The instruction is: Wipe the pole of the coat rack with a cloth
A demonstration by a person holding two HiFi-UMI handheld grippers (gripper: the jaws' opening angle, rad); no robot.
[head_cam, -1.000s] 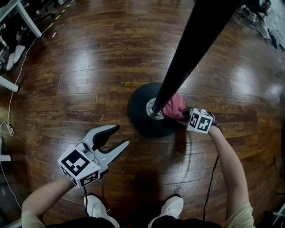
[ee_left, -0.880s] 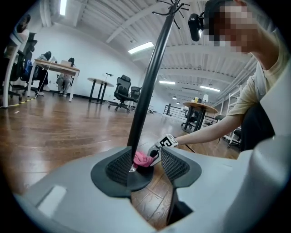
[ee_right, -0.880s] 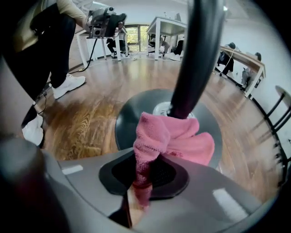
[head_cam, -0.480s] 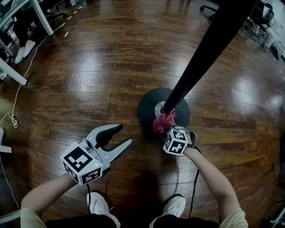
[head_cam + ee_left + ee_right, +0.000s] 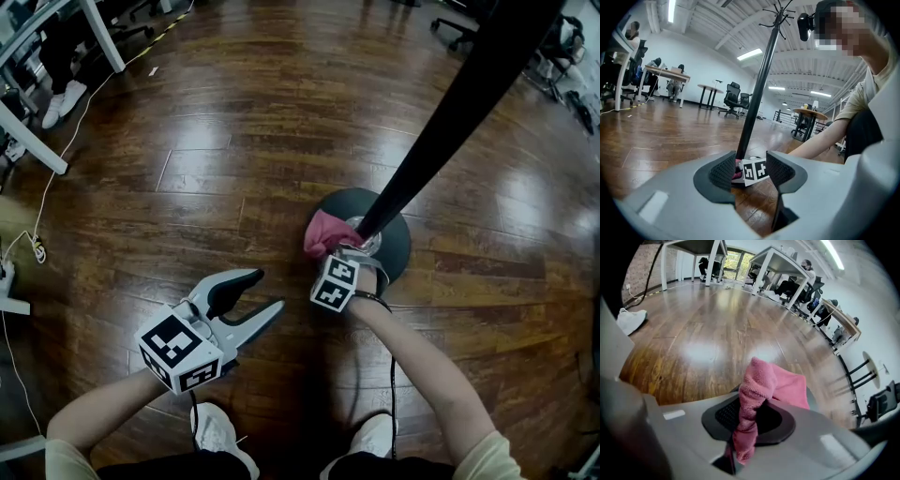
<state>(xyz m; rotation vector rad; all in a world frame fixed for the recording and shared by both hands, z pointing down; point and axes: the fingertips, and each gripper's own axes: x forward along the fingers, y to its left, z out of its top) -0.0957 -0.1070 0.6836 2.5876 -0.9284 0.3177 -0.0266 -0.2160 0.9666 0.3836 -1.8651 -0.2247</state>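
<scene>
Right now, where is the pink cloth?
In the head view the pink cloth is pinched in the right gripper, at the foot of the black pole, over the left edge of its round base.

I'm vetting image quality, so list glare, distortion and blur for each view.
Head view: white glare patches on the wooden floor; the coat rack pole looms wide and black. Left gripper view: fisheye bending, dark vignetted corners. Right gripper view: the pink cloth is sharp, the far right background smeared.
</scene>
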